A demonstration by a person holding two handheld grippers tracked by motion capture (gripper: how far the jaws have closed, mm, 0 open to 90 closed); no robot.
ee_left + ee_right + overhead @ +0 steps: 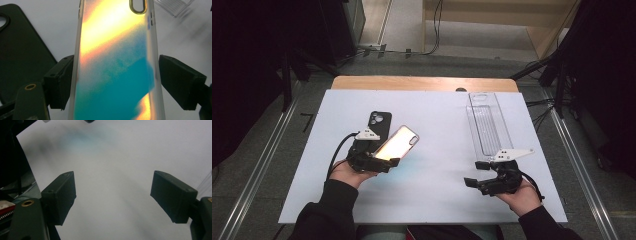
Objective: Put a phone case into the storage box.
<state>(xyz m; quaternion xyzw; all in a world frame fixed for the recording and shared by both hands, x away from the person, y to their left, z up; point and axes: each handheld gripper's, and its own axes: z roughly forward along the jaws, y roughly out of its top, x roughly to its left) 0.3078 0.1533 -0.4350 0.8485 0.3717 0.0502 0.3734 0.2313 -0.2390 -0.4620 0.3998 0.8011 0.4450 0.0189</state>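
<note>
Wooden table (422,82) under white sheet (437,190). On sheet: black phone case (379,122) left of centre, flat; clear plastic tray (488,125) at right, lengthwise, reaching far edge.

Your left gripper (384,161) grips the phone case (398,142). Behind it lies another case (378,125) (flat on the table (437,195)). The clear tray (487,125) lies far right.

My matt black plastic jaws flank a frosted, iridescent phone case (115,65) beside a matt black case (20,55), a clear ribbed plastic tray (488,125) and a smooth white tabletop (432,190).
</note>
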